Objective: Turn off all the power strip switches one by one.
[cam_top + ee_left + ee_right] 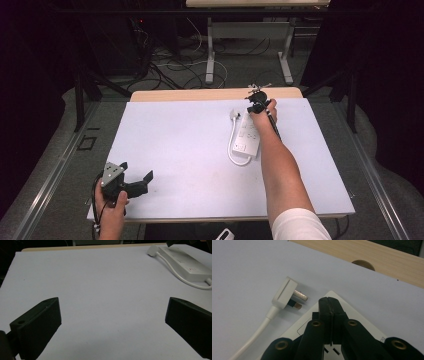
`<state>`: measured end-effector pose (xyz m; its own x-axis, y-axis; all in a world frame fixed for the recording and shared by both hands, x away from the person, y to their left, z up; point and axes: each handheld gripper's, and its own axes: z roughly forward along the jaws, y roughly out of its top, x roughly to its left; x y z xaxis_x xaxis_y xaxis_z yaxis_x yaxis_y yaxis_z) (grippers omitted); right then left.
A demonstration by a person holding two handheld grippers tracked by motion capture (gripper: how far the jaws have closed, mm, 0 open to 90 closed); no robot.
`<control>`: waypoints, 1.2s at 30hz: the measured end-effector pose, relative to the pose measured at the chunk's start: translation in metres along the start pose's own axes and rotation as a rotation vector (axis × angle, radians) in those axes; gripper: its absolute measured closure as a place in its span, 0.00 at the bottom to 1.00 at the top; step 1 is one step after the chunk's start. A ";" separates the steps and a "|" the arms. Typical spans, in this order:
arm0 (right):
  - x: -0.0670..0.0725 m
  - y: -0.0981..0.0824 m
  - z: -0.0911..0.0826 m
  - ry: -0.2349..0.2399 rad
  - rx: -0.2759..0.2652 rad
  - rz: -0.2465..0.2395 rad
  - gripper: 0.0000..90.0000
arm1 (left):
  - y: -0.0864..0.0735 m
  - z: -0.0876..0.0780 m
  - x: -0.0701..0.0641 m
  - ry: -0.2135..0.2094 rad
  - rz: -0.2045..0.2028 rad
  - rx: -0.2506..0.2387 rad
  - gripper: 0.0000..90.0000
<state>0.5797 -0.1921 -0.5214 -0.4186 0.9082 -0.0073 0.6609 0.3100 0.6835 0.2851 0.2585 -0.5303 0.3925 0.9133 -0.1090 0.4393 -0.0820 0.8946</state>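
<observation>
A wooden table (215, 94) stood in the middle of the room, most of its top covered by a white sheet (190, 150), with a bare strip of wood left along the edge at 12 o'clock. In the right gripper view a round cut-out (363, 264) showed in that bare wood. Grey floor (100, 120) lay around it. Beyond the table at 12 o'clock stood a second desk (250, 4) on white metal legs (210, 50), with loose cables (170, 65) tangled on the floor toward 11 o'clock. Dark curtains (30, 75) closed the room at 9 and 3 o'clock. The light fell mostly on the white sheet, and the edges of the room stayed dim.
</observation>
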 end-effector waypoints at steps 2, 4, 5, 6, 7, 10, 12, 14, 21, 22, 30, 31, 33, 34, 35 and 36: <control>0.000 -0.001 0.001 0.000 0.001 -0.008 1.00 | 0.000 0.000 0.000 0.001 0.003 -0.001 0.01; 0.000 -0.001 0.002 0.007 0.006 -0.006 1.00 | 0.000 0.000 0.000 0.002 0.005 -0.001 0.01; 0.000 -0.001 0.003 0.011 0.012 -0.007 1.00 | 0.000 0.000 0.000 0.002 0.000 -0.001 0.01; 0.001 -0.001 0.003 0.011 0.010 0.000 1.00 | 0.000 0.000 0.000 0.003 -0.005 -0.003 0.01; 0.001 -0.001 0.003 0.011 0.009 -0.002 1.00 | 0.000 0.000 0.000 0.004 -0.006 -0.003 0.01; 0.001 -0.001 0.004 0.017 0.006 -0.001 1.00 | 0.000 -0.001 0.000 0.005 -0.007 -0.004 0.01; 0.002 -0.001 0.003 0.022 0.010 0.004 1.00 | 0.000 0.000 0.000 0.006 -0.007 -0.004 0.01; 0.003 -0.002 0.004 0.036 0.009 -0.010 1.00 | 0.000 -0.001 0.000 0.006 -0.008 -0.004 0.01; 0.006 -0.002 0.006 0.028 -0.002 -0.014 1.00 | 0.000 -0.001 0.001 0.006 -0.007 -0.005 0.01; 0.005 -0.003 0.007 0.020 0.012 -0.018 1.00 | 0.000 -0.001 0.001 0.006 -0.008 -0.004 0.01; 0.004 -0.005 0.006 0.018 -0.010 0.000 1.00 | -0.001 -0.002 0.002 0.006 -0.014 -0.005 0.01; 0.003 -0.005 0.005 0.014 -0.006 -0.007 1.00 | -0.001 -0.001 0.001 0.005 -0.013 -0.002 0.01; 0.002 -0.004 0.003 0.020 -0.005 0.002 1.00 | 0.000 -0.001 0.000 0.003 -0.008 -0.007 0.01; 0.002 -0.004 0.002 0.022 -0.011 0.017 1.00 | 0.000 -0.001 0.000 0.001 0.001 -0.003 0.01; 0.002 -0.003 0.000 0.025 -0.019 0.011 1.00 | 0.000 -0.001 -0.001 0.000 0.000 -0.002 0.01; 0.003 -0.003 -0.001 0.025 -0.019 0.016 1.00 | 0.000 0.000 -0.001 -0.001 0.000 0.000 0.01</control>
<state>0.5760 -0.1908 -0.5227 -0.4238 0.9055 0.0217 0.6555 0.2900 0.6973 0.2845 0.2577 -0.5301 0.3935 0.9128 -0.1093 0.4393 -0.0822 0.8946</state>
